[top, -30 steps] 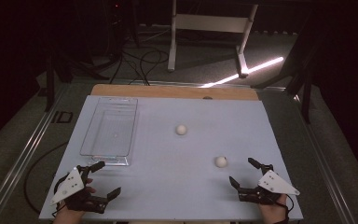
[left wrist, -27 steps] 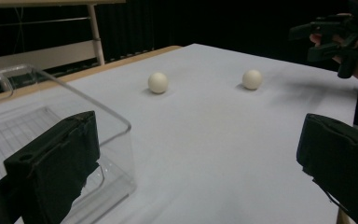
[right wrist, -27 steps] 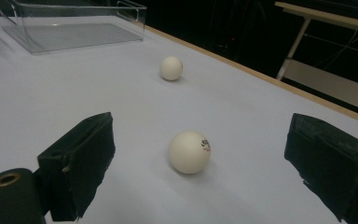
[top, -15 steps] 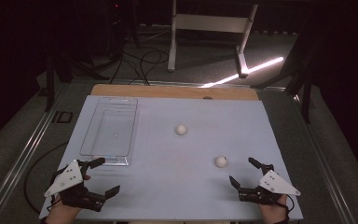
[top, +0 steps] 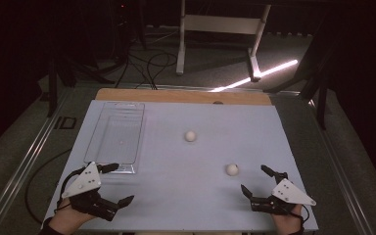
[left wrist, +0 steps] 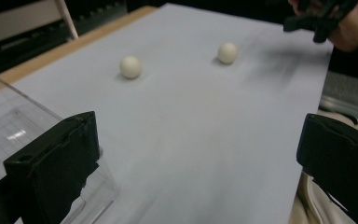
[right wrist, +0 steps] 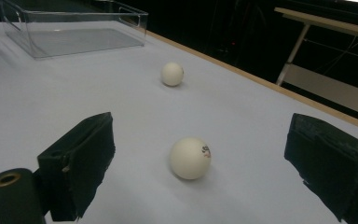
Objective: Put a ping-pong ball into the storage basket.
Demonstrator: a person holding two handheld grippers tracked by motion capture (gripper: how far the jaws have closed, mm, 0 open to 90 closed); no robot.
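Both the left gripper (top: pixel 116 185) and right gripper (top: pixel 258 181) are wide open, so a sloppy squeeze could send the near ball (top: pixel 232 169) rolling off the desk (top: pixel 176 166).

Lab or test bay indicated: dark, black-curtained room. Table (top: pixel 186 142) covered in pale sheet, set on grey floor with metal rails (top: pixel 27 156) at 9 o'clock. Loose cables (top: pixel 144 61) and a white stand frame (top: pixel 220 24) seen at 12 o'clock.
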